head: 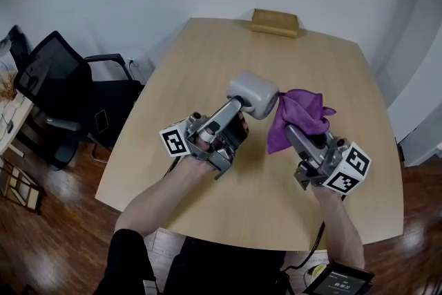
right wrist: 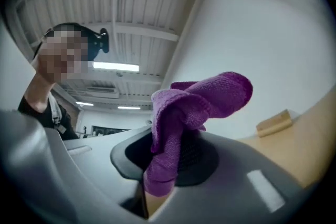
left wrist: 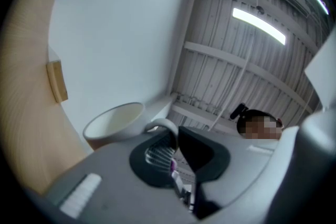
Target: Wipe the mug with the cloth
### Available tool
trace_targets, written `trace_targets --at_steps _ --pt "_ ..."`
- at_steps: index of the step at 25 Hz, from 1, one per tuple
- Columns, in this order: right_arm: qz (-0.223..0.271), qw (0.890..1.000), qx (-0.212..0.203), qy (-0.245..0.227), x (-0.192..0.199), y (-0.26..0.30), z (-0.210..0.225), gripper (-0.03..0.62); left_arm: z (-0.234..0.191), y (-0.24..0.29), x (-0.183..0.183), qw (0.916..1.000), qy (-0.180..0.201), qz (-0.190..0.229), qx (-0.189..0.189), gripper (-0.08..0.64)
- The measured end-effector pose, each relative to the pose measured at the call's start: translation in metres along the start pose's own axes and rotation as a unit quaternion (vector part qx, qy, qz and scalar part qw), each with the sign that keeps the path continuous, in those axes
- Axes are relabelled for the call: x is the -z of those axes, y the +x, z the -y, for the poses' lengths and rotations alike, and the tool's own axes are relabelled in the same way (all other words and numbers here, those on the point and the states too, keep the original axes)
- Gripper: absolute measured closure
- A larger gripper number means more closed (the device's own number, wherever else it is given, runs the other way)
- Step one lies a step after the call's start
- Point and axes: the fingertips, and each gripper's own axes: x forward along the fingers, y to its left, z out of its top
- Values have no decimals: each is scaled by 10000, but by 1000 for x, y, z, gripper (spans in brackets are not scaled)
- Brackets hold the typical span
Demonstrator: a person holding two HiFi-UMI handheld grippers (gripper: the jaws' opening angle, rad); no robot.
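Office: mesh swivel chair [head: 50, 72], wooden meeting table [head: 207, 65].

In the head view the left gripper [head: 237, 106] hides the mug's [head: 254, 93] handle; at five o'clock the edge cuts off a small screen [head: 342, 281].

Now the left gripper [head: 238, 108] aims at 1 o'clock, jaws clamped on the mug [head: 254, 93], while the right gripper [head: 290, 130] aims at 11 o'clock, pinching the cloth [head: 302, 114].
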Motion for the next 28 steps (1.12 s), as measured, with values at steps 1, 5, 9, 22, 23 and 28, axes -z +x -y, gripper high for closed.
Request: trace_targets --at_steps 1,5,9,22,23,28 --pt "-55 9997 -189 -163 1 5 -12 517 1 0 1 10000 -36 21 9 514" --pt "-515 9977 -408 -186 27 20 -27 517 9 7 12 9996 -218 -14 172 514" --pt "-639 9978 -180 -43 32 17 -12 517 13 8 14 9990 -313 -60 303 512" --pt "169 9998 41 -35 -16 -4 9 517 9 12 16 9992 -32 -349 194 512" --pt "163 9993 -208 -283 -19 1 -6 517 8 12 17 9992 -37 -352 160 512" --pt "-250 9985 -324 -365 2 18 -12 517 10 15 19 9987 -218 -408 209 513"
